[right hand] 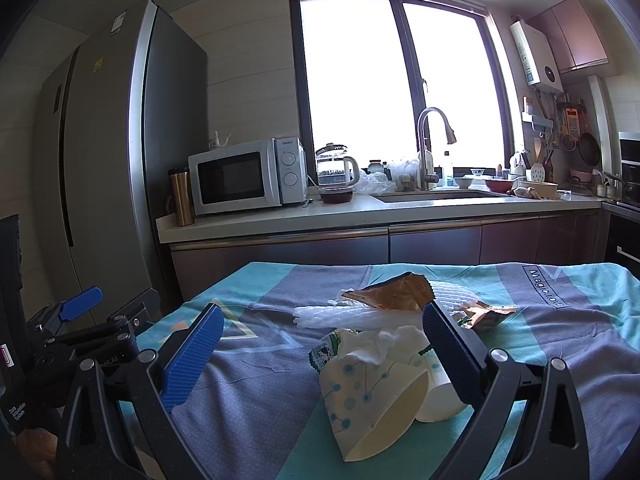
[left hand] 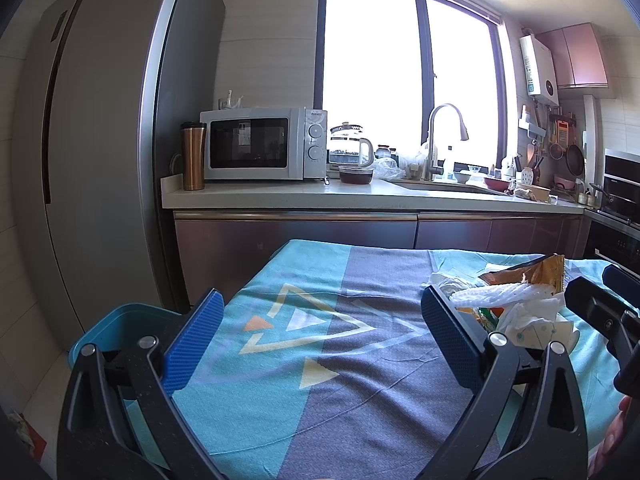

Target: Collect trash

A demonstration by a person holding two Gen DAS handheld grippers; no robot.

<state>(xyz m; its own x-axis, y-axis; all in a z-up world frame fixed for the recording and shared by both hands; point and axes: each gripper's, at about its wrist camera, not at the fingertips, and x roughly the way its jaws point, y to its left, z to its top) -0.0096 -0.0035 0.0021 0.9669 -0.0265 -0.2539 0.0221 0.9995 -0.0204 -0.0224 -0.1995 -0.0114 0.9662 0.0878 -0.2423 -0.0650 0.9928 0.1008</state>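
A trash pile lies on the table's teal and grey cloth (right hand: 248, 400). It holds a crushed dotted paper cup (right hand: 372, 392), a second white cup (right hand: 438, 394), crumpled tissue (right hand: 384, 342), white foam netting (right hand: 340, 316), an orange snack wrapper (right hand: 396, 292) and a small wrapper (right hand: 486, 316). My right gripper (right hand: 323, 311) stands open around the near side of the pile, and the cups sit close to its right finger without being gripped. My left gripper (left hand: 322, 294) is open over bare cloth, with the pile (left hand: 520, 304) just outside its right finger.
A blue bin (left hand: 108, 328) stands on the floor at the table's left edge. Beyond the table run a kitchen counter (left hand: 360, 196) with a microwave (left hand: 260, 144) and sink, and a tall fridge (left hand: 100, 140) on the left.
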